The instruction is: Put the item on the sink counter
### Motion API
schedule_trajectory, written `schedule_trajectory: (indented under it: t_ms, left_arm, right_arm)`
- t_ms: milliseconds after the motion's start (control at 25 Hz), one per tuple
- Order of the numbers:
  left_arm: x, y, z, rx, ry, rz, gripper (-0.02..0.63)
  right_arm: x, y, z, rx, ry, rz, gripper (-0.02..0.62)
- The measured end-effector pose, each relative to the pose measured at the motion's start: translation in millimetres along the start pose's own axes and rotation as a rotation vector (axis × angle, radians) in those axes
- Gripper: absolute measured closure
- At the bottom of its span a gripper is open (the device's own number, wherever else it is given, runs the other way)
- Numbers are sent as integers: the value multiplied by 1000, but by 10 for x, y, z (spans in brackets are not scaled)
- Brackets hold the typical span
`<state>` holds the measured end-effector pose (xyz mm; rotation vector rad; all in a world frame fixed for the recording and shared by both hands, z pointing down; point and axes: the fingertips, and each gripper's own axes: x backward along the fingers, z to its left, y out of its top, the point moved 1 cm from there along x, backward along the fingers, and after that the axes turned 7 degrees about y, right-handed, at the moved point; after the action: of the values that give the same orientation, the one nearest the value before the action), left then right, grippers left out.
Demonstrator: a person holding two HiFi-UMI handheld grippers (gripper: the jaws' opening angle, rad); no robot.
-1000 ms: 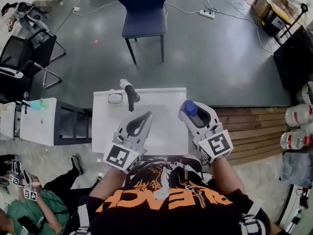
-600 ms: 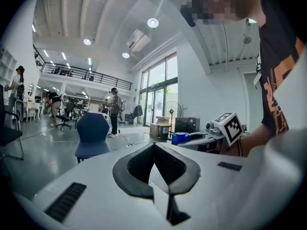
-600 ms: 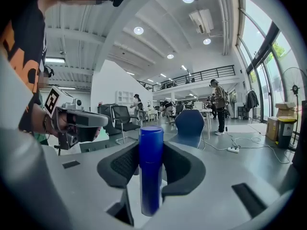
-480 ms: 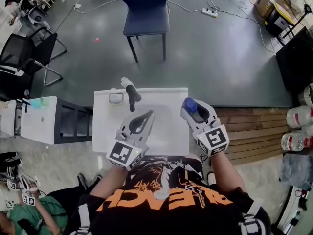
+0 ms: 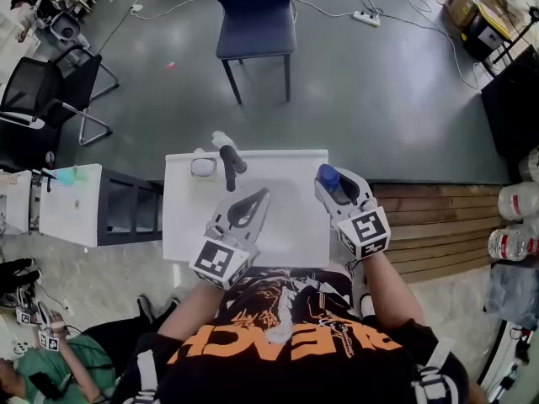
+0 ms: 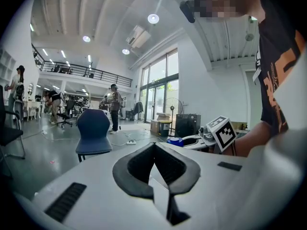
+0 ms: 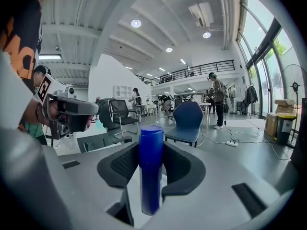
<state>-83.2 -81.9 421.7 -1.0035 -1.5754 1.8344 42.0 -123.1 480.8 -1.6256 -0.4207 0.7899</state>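
Right gripper view first: the right gripper [image 7: 152, 150] has its jaws clamped on a blue bottle [image 7: 151, 186]. The bottle stands upright between the pads, its top sticking out past the jaw tips. In the head view the same gripper [image 5: 341, 188] sits over the right edge of the white sink counter [image 5: 290, 238], near the back corner, with the bottle's blue top [image 5: 328, 176] pointing away from the person. I can't tell if the bottle touches the counter yet.

The left gripper [image 6: 154, 146] is pinched together at the tips with nothing in it. From above it [image 5: 259, 197] hangs over the middle of the counter, just in front of the dark faucet [image 5: 227, 162].

Further out there's a small rounded white piece [image 5: 200, 167] beside the faucet, a white cabinet [image 5: 72, 204] to the left, wooden boards [image 5: 438, 217] to the right, and a blue chair [image 5: 253, 15] on the grey floor beyond the counter.
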Motion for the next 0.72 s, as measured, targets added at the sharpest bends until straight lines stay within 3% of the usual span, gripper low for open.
schedule_trajectory:
  t_ms: [720]
  left_arm:
    - [-19,-136,64,-1,16,27,591]
  right_arm:
    - [-460,-498,-279,-20,-25,77,431]
